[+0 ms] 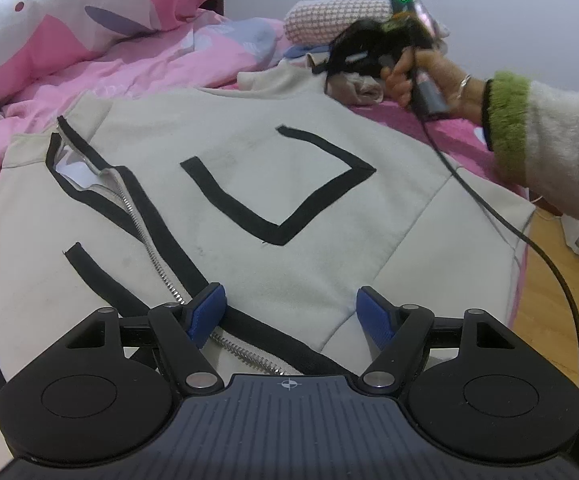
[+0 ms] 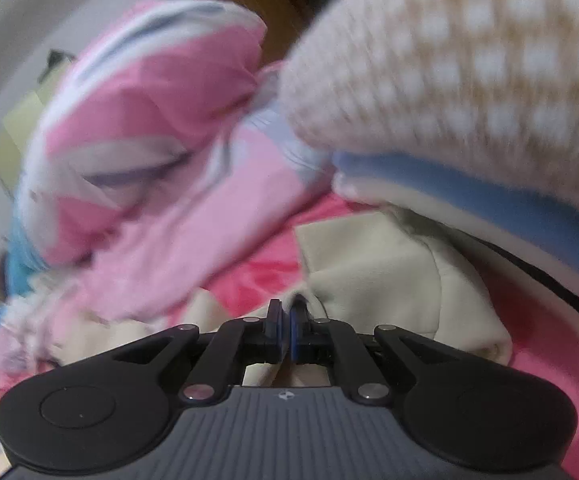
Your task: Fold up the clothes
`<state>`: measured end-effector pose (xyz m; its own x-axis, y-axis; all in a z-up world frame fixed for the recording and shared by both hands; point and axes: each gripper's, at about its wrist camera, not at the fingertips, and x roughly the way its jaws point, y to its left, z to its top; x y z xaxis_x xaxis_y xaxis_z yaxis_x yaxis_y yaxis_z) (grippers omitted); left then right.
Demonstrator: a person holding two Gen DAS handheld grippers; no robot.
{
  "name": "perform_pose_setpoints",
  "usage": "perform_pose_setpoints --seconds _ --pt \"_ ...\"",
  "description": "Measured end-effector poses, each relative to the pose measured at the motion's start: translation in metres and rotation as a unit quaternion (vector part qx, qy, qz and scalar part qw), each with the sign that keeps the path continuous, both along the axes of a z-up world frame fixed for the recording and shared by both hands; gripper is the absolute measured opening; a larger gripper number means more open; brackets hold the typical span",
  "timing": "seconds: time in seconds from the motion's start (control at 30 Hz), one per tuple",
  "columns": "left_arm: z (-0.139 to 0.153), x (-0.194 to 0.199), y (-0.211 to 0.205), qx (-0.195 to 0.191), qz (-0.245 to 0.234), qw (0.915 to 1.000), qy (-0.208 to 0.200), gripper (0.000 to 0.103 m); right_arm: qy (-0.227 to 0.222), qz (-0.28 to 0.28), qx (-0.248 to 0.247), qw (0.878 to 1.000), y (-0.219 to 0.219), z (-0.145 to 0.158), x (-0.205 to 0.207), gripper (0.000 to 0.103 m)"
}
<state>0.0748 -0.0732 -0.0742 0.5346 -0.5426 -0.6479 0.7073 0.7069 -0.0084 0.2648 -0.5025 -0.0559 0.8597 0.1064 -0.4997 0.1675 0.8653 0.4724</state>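
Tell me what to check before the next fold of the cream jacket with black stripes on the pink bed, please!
1. Cream zip-up jacket with black stripes lying spread flat on the pink bedsheet: ok.
2. Right gripper shut on the jacket's cream sleeve cuff: looks ok, a bit of cloth shows at the pads.
3. Left gripper open over the jacket's hem, pads apart and pinching nothing: ok.
4. Silver zipper done up: not ok, the top is open.
5. Black cable clear of the jacket: not ok, it crosses the jacket's side.
6. Checked folded blanket clear of the sleeve: cannot tell.
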Motion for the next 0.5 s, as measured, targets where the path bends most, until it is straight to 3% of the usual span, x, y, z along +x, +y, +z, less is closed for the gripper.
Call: perform_pose_setpoints --seconds 0.13,0.23,0.3,0.33,0.4,0.5 --pt "0.0 0.0 0.0 0.001 0.0 1.0 0.0 0.074 0.043 0.007 -0.035 0.998 0.006 -0.026 0.01 0.002" --pt "0.0 0.0 -0.001 0.003 0.0 1.0 -0.001 0.074 0.062 0.012 -0.008 0.998 0.001 -0.014 0.001 0.008" --pt "0.0 0.001 0.0 0.001 0.0 1.0 0.0 0.074 0.06 0.018 -0.017 0.998 -0.005 0.005 -0.017 0.015" --pt "0.0 0.001 0.0 0.001 0.0 1.0 0.0 0.074 0.055 0.022 -0.028 0.998 -0.009 0.016 -0.029 0.025" --pt "-0.001 0.001 0.0 0.001 0.0 1.0 -0.001 0.074 0.042 0.03 -0.059 0.997 -0.015 0.04 -0.054 0.027" --pt "-0.001 0.001 0.0 -0.001 -0.001 1.0 0.0 0.074 -0.013 0.028 -0.178 0.984 -0.021 0.091 -0.112 0.027"
